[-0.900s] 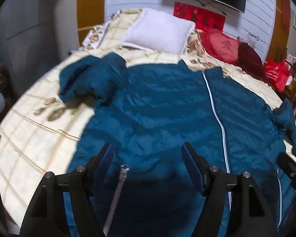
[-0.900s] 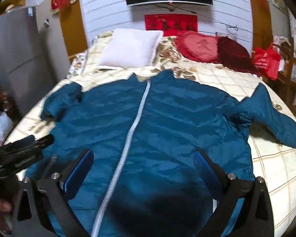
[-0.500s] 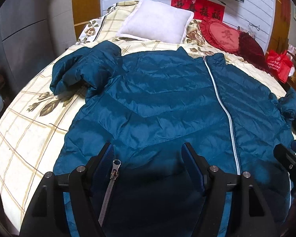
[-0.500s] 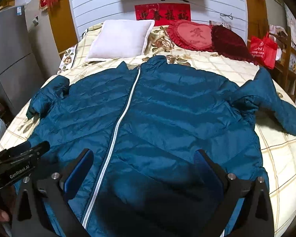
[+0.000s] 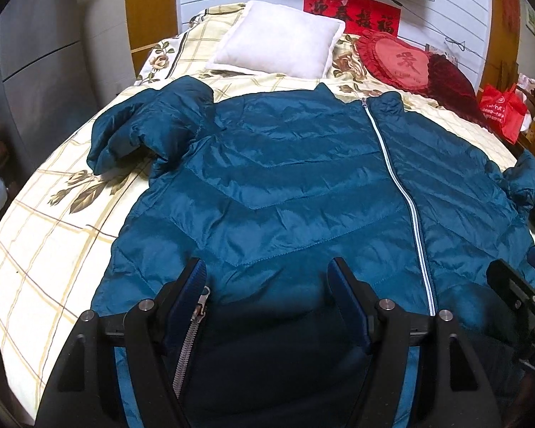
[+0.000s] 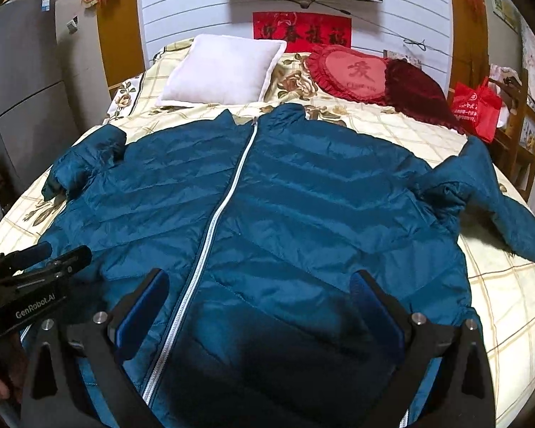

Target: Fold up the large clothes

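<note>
A teal puffer jacket (image 5: 285,185) (image 6: 303,207) lies front up on the bed, its white front zipper (image 6: 214,221) closed. One sleeve (image 5: 149,121) is bunched at the left shoulder. The other sleeve (image 6: 499,214) sticks out to the right. My left gripper (image 5: 267,278) hovers over the hem left of the front zipper, jaws partly apart, a pocket zipper (image 5: 192,328) beside its left finger. My right gripper (image 6: 260,285) stands wide open over the hem, just right of the front zipper. Each gripper shows at the edge of the other's view.
The jacket rests on a cream checked bedspread (image 5: 53,242). At the head of the bed are a white pillow (image 5: 278,39), a red heart cushion (image 6: 353,71) and a dark red cushion (image 6: 417,92). A red bag (image 6: 476,110) sits at the right, a grey cabinet (image 6: 25,82) at the left.
Both views have shifted slightly over the jacket. The pocket zipper has come closer to my left gripper's left finger. Neither gripper's jaw width has changed.
</note>
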A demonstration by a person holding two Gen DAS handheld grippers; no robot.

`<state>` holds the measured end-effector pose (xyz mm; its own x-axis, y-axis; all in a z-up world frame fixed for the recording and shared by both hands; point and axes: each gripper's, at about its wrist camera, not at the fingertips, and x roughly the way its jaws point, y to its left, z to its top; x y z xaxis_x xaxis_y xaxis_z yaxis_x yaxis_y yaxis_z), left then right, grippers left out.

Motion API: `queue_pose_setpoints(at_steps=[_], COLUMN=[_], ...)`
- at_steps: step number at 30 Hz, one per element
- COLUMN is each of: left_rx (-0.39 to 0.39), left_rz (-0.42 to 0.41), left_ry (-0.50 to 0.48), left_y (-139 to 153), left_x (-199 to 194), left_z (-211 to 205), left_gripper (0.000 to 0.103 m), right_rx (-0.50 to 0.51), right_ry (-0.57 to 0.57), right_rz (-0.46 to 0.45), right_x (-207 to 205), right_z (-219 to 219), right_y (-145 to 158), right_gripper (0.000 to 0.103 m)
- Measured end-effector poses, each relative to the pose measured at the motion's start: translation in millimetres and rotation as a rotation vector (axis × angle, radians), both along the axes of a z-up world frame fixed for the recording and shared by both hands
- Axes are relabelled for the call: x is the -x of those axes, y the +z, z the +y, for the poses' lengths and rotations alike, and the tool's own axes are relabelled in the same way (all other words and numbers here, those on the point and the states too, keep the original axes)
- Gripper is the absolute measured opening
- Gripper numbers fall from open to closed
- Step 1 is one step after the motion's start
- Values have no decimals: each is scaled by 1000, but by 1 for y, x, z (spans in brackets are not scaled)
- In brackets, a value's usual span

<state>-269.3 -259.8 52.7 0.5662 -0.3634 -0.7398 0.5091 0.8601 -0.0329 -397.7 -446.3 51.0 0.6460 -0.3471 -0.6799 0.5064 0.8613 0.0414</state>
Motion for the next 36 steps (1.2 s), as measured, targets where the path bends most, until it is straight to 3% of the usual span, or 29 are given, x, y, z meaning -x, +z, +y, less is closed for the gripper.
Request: queue_pose_setpoints(at_steps=[11, 36], left_rx=[9, -2], left_rz=[10, -12], left_ry=[-4, 3], left_y=[-3, -2], left_x=[0, 1], left_z=[-1, 0], left_gripper=[54, 54], right_rx=[-62, -63], right_ry=[-10, -13], right_rz=[-16, -18], right_x=[-6, -4], right_z=[-7, -7], right_y=[-8, -11], right_gripper=[103, 103])
